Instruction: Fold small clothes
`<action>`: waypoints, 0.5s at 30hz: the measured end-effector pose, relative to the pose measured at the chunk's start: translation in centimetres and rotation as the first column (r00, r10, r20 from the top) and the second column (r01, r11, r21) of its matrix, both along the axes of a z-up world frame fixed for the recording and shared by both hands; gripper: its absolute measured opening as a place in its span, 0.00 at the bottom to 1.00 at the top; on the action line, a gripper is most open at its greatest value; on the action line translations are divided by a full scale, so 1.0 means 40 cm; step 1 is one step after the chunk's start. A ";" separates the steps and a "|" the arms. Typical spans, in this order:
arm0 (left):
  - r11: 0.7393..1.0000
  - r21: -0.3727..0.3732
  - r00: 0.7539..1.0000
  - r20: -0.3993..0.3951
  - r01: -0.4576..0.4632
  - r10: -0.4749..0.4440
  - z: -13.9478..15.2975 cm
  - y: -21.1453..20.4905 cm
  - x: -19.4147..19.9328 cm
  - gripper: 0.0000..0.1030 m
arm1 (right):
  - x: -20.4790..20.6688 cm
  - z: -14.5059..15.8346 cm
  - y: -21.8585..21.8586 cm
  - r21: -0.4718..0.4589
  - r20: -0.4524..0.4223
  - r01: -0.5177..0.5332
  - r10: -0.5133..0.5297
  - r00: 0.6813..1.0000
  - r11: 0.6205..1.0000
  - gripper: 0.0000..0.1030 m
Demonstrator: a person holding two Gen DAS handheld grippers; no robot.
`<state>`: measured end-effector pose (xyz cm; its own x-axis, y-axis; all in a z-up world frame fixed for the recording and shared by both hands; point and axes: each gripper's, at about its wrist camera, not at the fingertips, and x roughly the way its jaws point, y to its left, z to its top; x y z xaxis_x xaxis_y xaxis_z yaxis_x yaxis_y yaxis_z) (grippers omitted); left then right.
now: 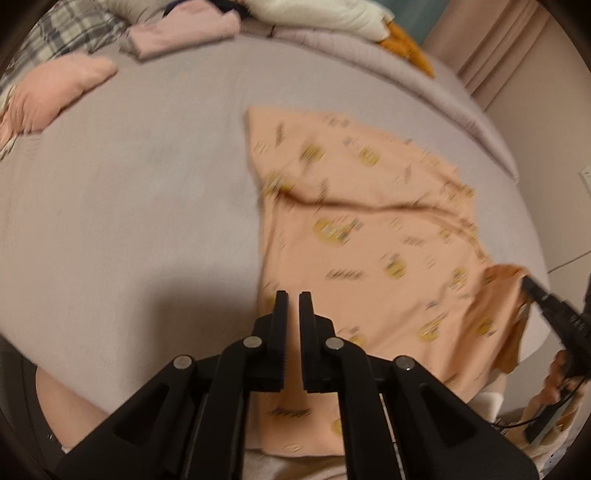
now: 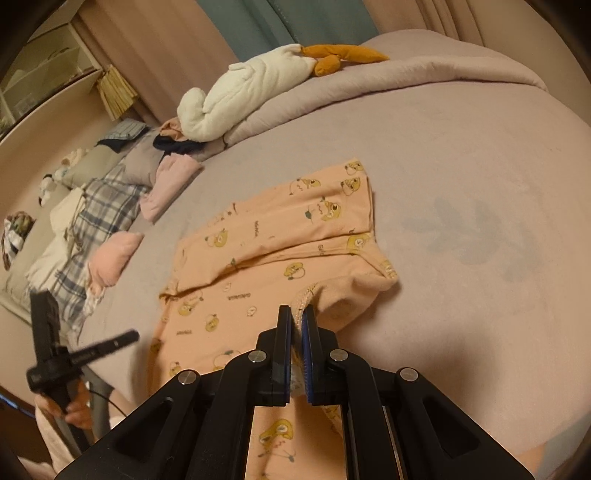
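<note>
A small peach garment with yellow cartoon prints (image 1: 369, 236) lies partly folded on the mauve bed sheet (image 1: 129, 184); it also shows in the right wrist view (image 2: 280, 251). My left gripper (image 1: 293, 295) hovers over the garment's near left edge with a narrow gap between its fingers and nothing between them. My right gripper (image 2: 298, 312) is shut on the garment's neckline edge, lifting a fold of cloth. The right gripper (image 1: 532, 286) appears in the left wrist view at the garment's right corner. The left gripper (image 2: 125, 338) shows at the left of the right wrist view.
A folded pink cloth (image 1: 184, 31), a pink bundle (image 1: 55, 96) and a plaid pillow (image 1: 70, 33) lie at the far left. A white and orange plush toy (image 2: 258, 85) rests on the rolled duvet (image 2: 406, 85). Curtains (image 2: 258, 22) hang behind the bed.
</note>
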<state>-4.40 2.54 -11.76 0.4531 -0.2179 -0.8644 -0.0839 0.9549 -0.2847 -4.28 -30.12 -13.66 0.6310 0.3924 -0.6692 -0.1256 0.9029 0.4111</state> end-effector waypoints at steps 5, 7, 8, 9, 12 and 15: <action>0.999 0.002 0.998 -0.051 -0.045 0.045 -0.034 0.036 -0.028 0.45 | -0.003 -0.003 -0.016 0.017 -0.010 0.014 -0.014 1.000 1.000 0.07; 0.999 -0.006 0.997 -0.062 -0.036 0.036 -0.040 0.038 -0.039 0.45 | -0.006 -0.001 -0.018 0.020 -0.011 0.018 -0.017 1.000 1.000 0.07; 0.999 -0.013 0.997 -0.071 -0.033 0.032 -0.043 0.040 -0.039 0.45 | -0.006 -0.001 -0.019 0.019 -0.013 0.018 -0.017 1.000 1.000 0.07; 0.999 -0.029 0.996 -0.087 -0.030 0.028 -0.051 0.041 -0.041 0.45 | -0.007 0.000 -0.018 0.018 -0.012 0.019 -0.018 1.000 1.000 0.07; 0.998 -0.060 0.995 -0.093 -0.033 0.028 -0.059 0.040 -0.046 0.43 | -0.011 0.001 -0.017 0.023 -0.007 0.021 -0.020 1.000 1.000 0.07; 0.993 -0.114 0.996 -0.090 -0.015 0.005 -0.070 0.030 -0.047 0.29 | -0.012 -0.003 -0.020 0.035 -0.007 0.020 -0.020 1.000 0.999 0.07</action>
<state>-6.30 3.73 -14.56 0.3775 -0.3133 -0.8714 -0.1231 0.9157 -0.3825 -4.75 -30.91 -13.78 0.6346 0.4026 -0.6597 -0.1044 0.8905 0.4429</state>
